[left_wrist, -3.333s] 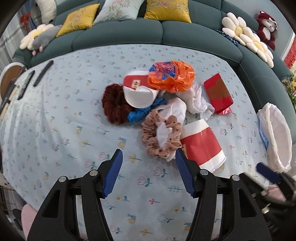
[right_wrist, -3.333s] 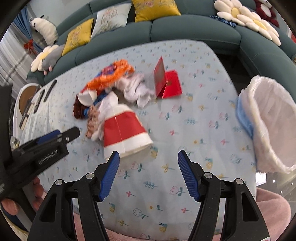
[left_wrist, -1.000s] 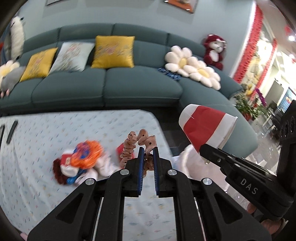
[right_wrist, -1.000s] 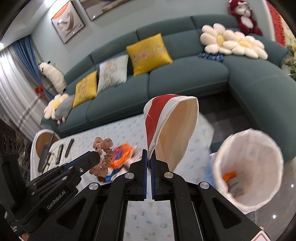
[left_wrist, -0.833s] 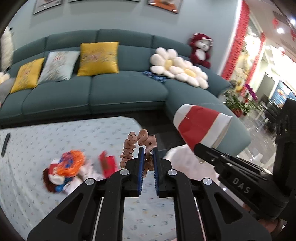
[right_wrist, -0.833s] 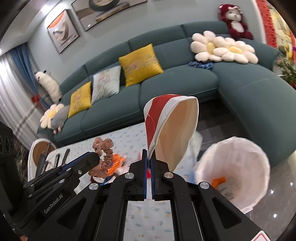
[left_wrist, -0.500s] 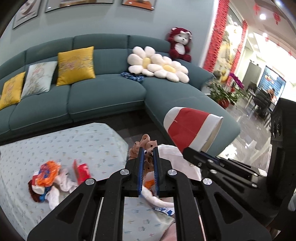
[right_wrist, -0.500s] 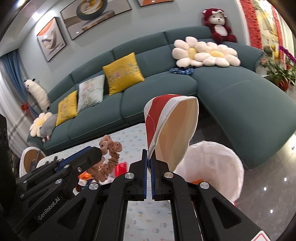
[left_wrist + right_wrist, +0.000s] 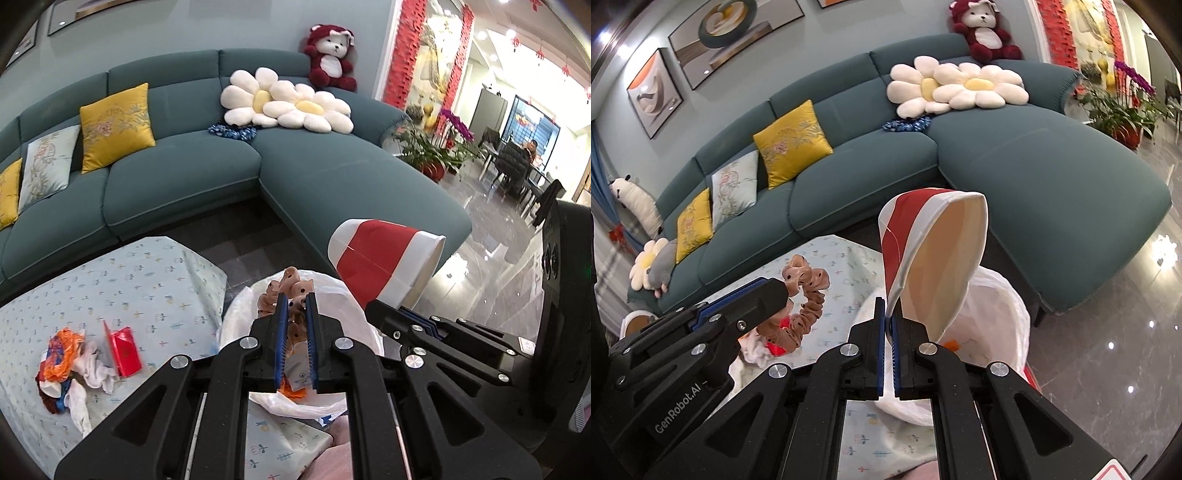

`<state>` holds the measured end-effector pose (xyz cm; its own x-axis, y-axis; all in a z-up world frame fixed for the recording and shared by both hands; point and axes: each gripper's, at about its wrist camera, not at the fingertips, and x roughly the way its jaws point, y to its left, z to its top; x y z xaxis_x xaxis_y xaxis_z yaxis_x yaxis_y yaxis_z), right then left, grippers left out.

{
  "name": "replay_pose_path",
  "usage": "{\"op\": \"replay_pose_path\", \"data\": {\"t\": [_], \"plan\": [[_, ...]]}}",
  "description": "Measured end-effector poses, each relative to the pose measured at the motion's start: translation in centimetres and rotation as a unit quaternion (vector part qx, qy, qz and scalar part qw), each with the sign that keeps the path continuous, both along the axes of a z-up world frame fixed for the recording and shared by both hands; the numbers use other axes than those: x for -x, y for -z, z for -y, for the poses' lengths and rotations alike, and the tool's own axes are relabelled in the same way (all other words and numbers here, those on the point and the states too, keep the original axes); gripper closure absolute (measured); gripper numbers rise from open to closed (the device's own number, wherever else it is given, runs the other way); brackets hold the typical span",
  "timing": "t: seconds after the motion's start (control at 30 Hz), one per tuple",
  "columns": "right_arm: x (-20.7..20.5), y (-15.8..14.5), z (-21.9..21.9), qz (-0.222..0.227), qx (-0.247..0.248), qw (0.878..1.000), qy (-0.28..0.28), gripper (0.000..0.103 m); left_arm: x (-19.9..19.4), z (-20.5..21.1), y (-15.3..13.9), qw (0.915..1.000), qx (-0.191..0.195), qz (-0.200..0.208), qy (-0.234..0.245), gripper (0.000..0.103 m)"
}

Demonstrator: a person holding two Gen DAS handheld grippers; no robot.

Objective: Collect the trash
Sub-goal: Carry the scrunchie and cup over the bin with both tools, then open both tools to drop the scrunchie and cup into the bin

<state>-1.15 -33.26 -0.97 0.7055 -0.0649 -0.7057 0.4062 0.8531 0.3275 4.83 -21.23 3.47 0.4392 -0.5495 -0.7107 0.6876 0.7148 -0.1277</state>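
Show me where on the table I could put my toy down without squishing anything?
The tablecloth is bare on the sofa side, between the trash pile and the table's far edge. It's crowded around that pile and the red envelope. The corner by the white trash bag is busy: both grippers hang there.

left gripper: black frame, blue pads, silver screws | right gripper: same, "GenRobot.AI" lettering on left
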Motion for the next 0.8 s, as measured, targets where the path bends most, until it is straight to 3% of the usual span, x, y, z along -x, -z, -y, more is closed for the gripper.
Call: {"op": "replay_pose_path", "data": {"t": [0.33, 0.4, 0.43, 0.53, 0.8], "plan": [[-0.5, 2.2, 1.5, -0.017, -0.009, 1.0, 0.011, 0.099, -0.5, 2.1, 1.6, 0.9998, -0.012, -0.013, 0.003, 0.092], [-0.8, 2.4, 1.7, -0.018, -0.008, 1.0, 0.017, 0.094, -0.7, 2.2, 1.8, 0.9998, -0.015, -0.012, -0.002, 0.086], [-0.8, 2.5, 1.7, -0.019, -0.008, 1.0, 0.018, 0.091, -0.8, 2.2, 2.0, 0.9997, -0.018, -0.013, -0.007, 0.077], [-0.9, 2.7, 2.0, -0.019, -0.012, 0.999, 0.025, 0.087, -1.2, 2.0, 2.1, 0.9995, -0.016, -0.018, -0.02, 0.069], [-0.6, 2.5, 1.5, -0.016, -0.012, 0.999, 0.031, 0.079, -1.9, 0.4, 1.9, 0.999, -0.011, -0.018, -0.039, 0.064]]}}
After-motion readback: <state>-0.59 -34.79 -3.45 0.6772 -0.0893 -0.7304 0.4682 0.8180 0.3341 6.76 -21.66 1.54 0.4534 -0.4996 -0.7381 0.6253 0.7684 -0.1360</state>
